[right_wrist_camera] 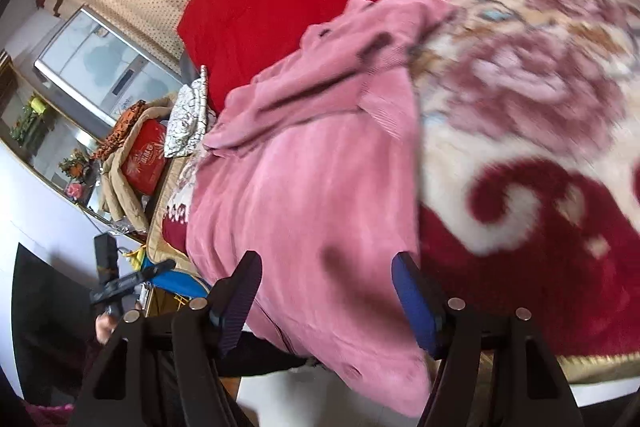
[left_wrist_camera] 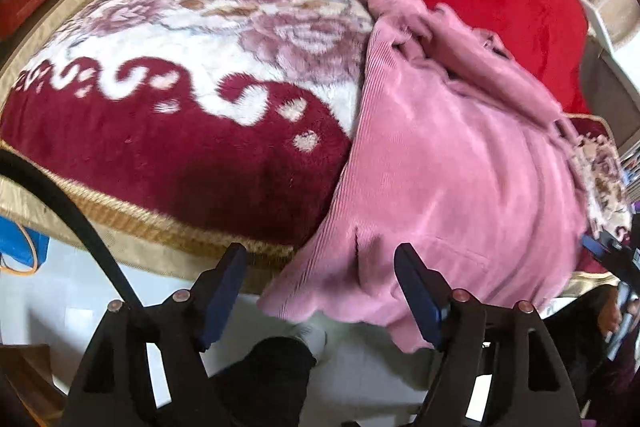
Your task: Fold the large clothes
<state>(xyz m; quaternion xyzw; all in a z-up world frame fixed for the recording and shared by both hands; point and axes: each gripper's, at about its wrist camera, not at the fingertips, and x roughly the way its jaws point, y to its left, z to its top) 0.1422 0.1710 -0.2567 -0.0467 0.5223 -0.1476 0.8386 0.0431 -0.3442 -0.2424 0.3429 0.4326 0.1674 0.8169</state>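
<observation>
Left wrist view: left gripper (left_wrist_camera: pixel 320 283) and right gripper (right_wrist_camera: pixel 326 293) gape empty; overhanging pink garment (left_wrist_camera: pixel 452 163) may slide off near edge.

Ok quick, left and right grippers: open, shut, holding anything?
Left gripper: open, holding nothing, at the hem of the pink garment.
Right gripper: open, holding nothing, the garment's edge between its jaws.

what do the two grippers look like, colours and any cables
Both the left gripper and right gripper have black angular plastic frames with round copper-coloured rivets, and dark blue ribbed pads on the fingers. A black cable curves past the left one.
</observation>
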